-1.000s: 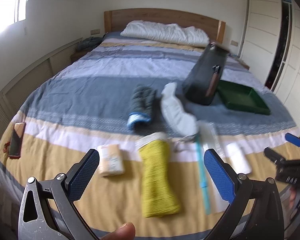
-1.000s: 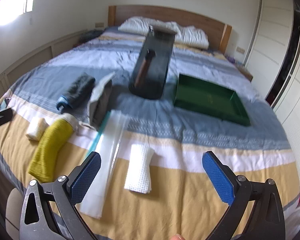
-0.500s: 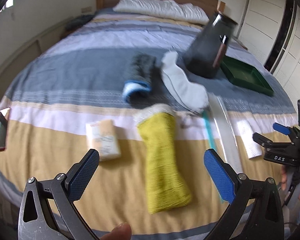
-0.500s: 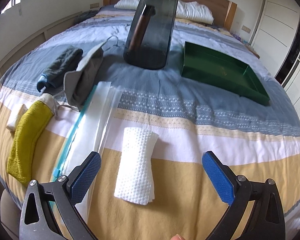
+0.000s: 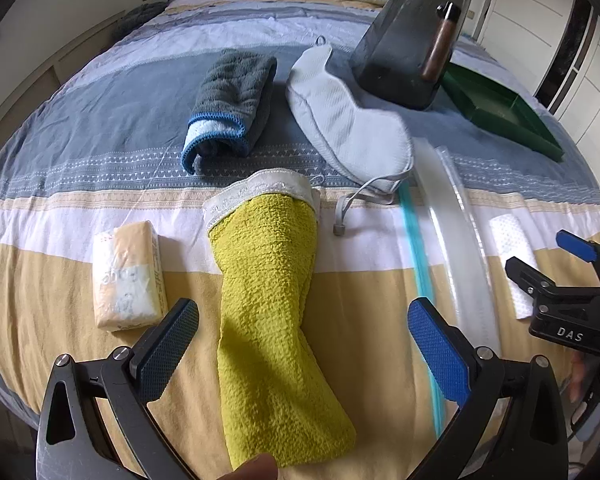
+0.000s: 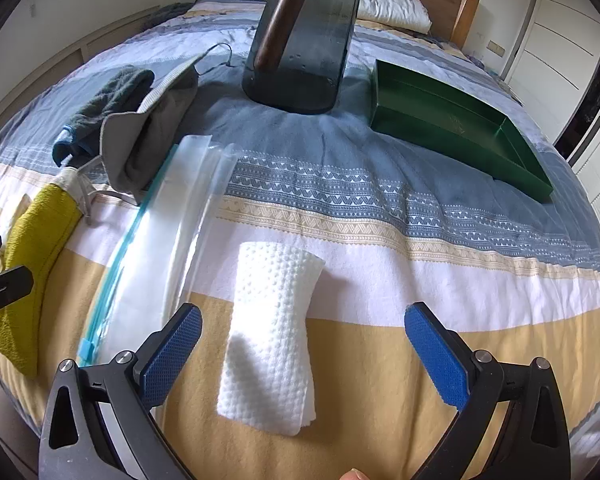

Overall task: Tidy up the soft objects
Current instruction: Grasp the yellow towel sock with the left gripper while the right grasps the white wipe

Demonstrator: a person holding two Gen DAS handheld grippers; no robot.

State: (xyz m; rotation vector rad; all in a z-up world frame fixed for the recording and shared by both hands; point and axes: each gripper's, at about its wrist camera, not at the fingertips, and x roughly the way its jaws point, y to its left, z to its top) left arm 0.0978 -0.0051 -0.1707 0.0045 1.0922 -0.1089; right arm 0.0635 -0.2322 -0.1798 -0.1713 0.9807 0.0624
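Two grippers over the bed, both with jaws spread wide and nothing held. From the left wrist camera, the left gripper hovers low over the yellow towel, its blue pads either side of the roll and not touching it. That towel lies lengthwise on the mustard band of the bedspread, its white hem pointing up the bed. Just left of it sits a small tissue pack. Further up, a rolled grey towel with blue trim, and beside it a pale grey cloth bag, its cord trailing toward the yellow roll. A clear zip bag runs down the right, and the right gripper shows at the far edge.

Over to the right wrist camera: the right gripper hangs above the folded white cloth, pads straddling it with clear space on both sides. The zip bag lies just left of the cloth. Up the bed stand a dark glass jar and, to its right, a green tray.
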